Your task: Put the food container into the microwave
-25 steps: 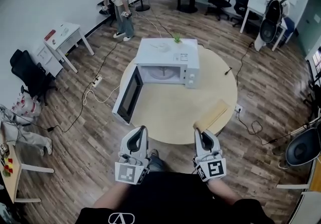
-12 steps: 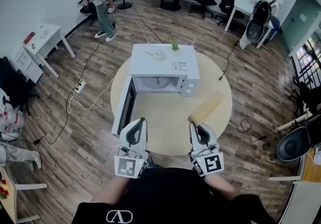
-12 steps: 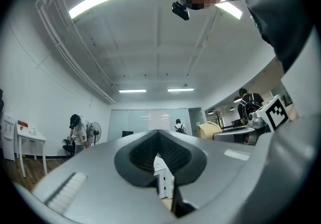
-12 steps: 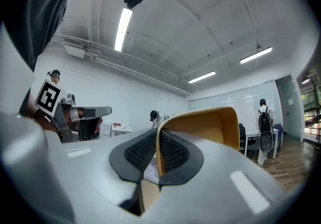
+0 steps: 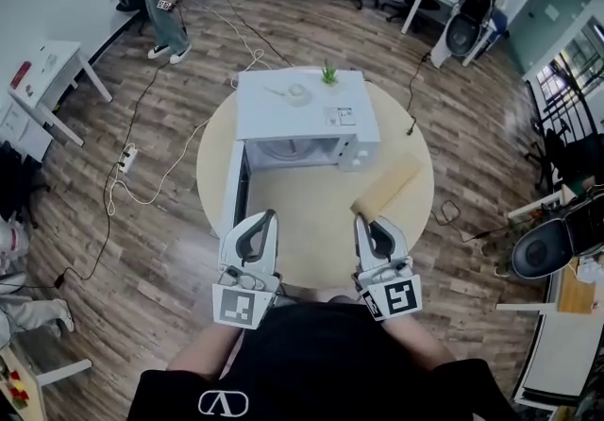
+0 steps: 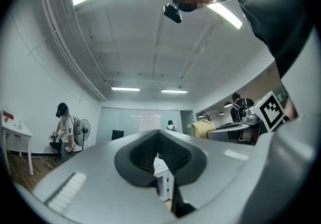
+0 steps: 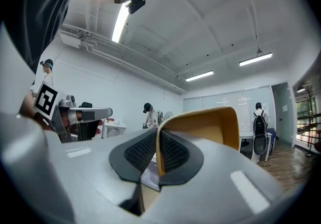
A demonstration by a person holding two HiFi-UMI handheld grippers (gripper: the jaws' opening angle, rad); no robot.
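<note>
Slippage is the main worry. The right tongs (image 5: 368, 221) pinch only 1 thin wall of the food container (image 5: 390, 187). The rest of the tan box juts out ahead of them over the round surface (image 5: 311, 197), so its weight levers on that narrow grip. A tilt or jolt could, I judge, twist it loose or spill any contents.

The microwave (image 5: 300, 106) stands ahead with its door (image 5: 235, 194) swung open to the left. The cavity mouth looks low, and a container carried askew might catch on the frame or the door edge. The left tongs (image 5: 262, 219) are closed on nothing, near the door's free edge, and could bump it.

Head view gives the layout: the container is well short of the cavity and points diagonally to its right. Only the right gripper view shows the grip itself, 2 ribbed pads pressing the wall's rim between them. Left gripper view shows its pads meeting, with a sliver of the microwave past them.
</note>
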